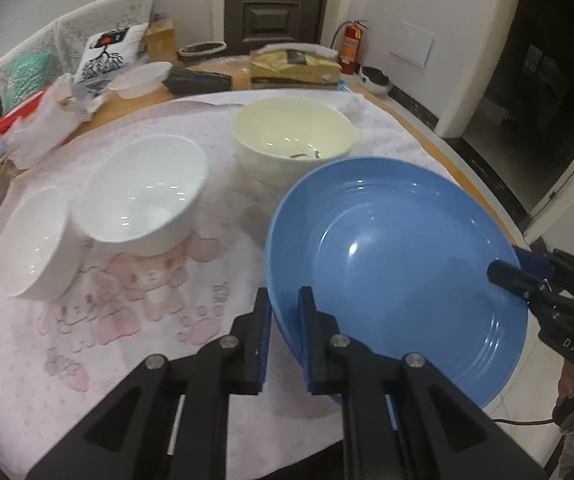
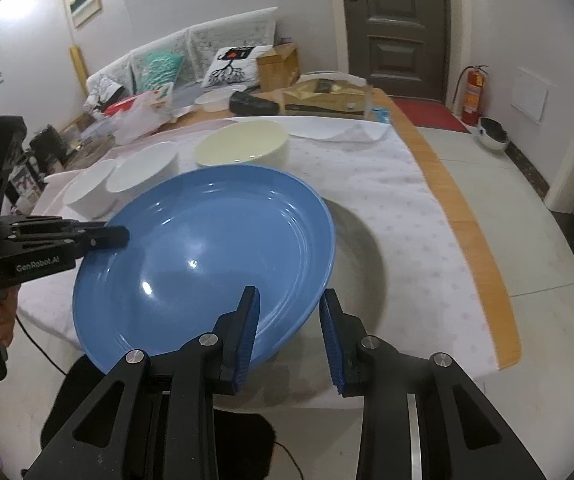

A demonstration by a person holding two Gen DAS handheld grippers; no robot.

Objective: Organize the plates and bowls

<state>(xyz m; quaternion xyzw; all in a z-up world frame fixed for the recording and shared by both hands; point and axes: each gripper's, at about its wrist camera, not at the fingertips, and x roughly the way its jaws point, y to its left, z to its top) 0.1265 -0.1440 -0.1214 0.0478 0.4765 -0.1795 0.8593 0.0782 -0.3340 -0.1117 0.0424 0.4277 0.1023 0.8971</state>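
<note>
A large blue plate (image 1: 399, 264) (image 2: 207, 264) hangs tilted above the cloth-covered table, and its shadow falls on the cloth below. My left gripper (image 1: 285, 308) (image 2: 121, 236) is shut on the plate's left rim. On the opposite rim my right gripper (image 2: 291, 312) (image 1: 505, 272) is also shut. Behind the plate stand a cream bowl (image 1: 293, 136) (image 2: 243, 146), a white bowl (image 1: 143, 196) (image 2: 143, 172) and a smaller white bowl (image 1: 33, 240) (image 2: 87, 192).
A white flat plate (image 2: 327, 128) lies at the cloth's far end. Bags, boxes and a plastic tub (image 1: 143, 78) crowd the far table. The wooden table edge (image 2: 471, 248) runs along the right. A person's hand (image 2: 1, 320) holds the left gripper's handle.
</note>
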